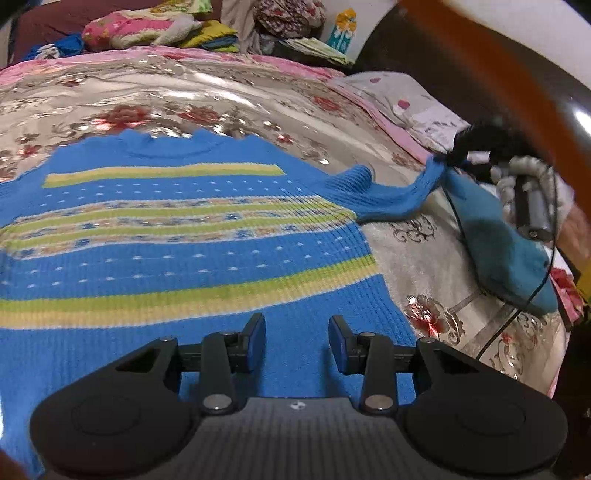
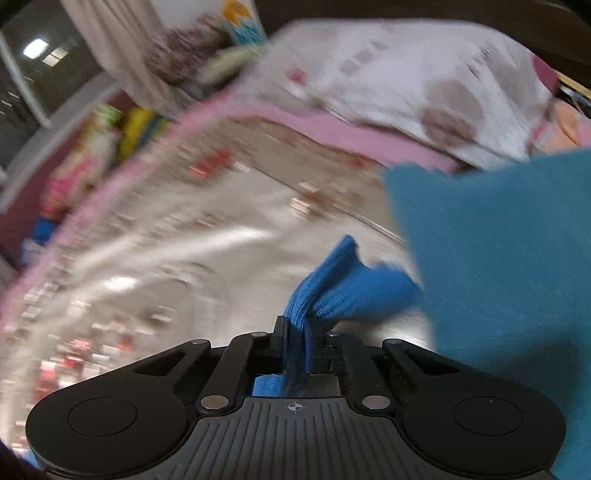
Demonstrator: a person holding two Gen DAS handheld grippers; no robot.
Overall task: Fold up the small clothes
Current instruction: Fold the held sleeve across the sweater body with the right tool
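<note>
Right wrist view: right tool (image 2: 295,332) pinches the sweater sleeve (image 2: 343,284) thinly; it may slip. Left tool (image 1: 297,332) hovers open.

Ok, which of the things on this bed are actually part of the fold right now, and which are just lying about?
In the job:
- blue striped sweater, spread flat
- its sleeve, pinched in the right gripper
- left gripper, open above the hem

Lying about:
- clothes pile at the far edge
- white pillow
- floral bedspread underneath

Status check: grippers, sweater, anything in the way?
Left gripper open over sweater. Right gripper shut on sleeve, pulled out sideways. Teal cloth beside it.
</note>
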